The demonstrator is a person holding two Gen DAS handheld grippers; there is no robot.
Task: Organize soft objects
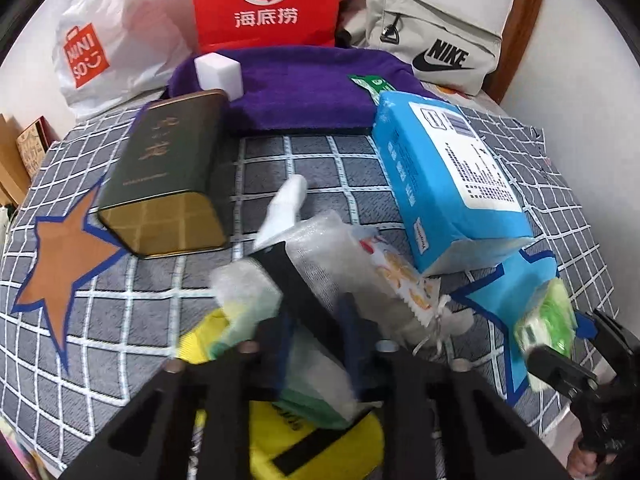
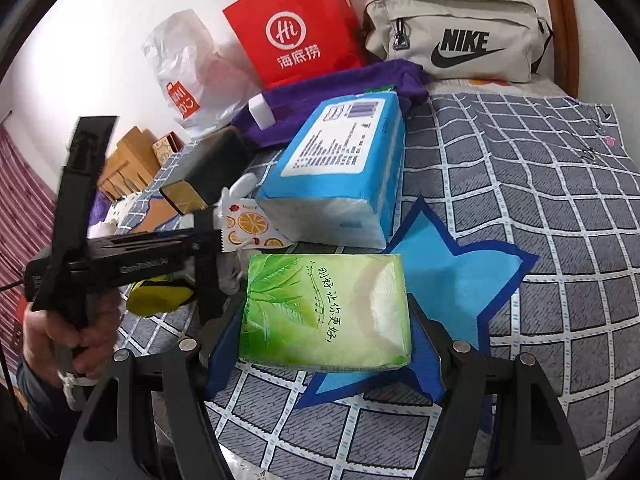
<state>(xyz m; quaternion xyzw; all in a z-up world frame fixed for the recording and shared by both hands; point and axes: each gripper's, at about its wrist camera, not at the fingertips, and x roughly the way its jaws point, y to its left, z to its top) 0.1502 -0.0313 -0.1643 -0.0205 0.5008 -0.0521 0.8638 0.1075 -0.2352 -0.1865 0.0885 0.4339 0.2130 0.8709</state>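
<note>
My right gripper (image 2: 322, 308) is shut on a green tissue pack (image 2: 324, 312), its blue pads pressed on both short sides. The pack hangs just over a light-blue star patch (image 2: 460, 276). In the left wrist view the same pack (image 1: 544, 320) shows at the right edge. My left gripper (image 1: 308, 276) is nearly closed on a translucent bubble-wrap pouch (image 1: 320, 240) in a blurred heap with a white cloth (image 1: 284, 208), an orange-print sachet (image 1: 400, 276) and a yellow item (image 1: 288, 444). Its pads' contact is partly hidden.
On the checked bedspread (image 1: 320, 168) lie a big blue tissue package (image 1: 448, 176), a dark green tin (image 1: 168, 184), and a purple towel (image 1: 300, 92) with a white sponge block (image 1: 220, 72). Against the wall stand a red paper bag (image 1: 266, 0), a Nike bag (image 1: 436, 44) and a white plastic bag (image 1: 104, 40).
</note>
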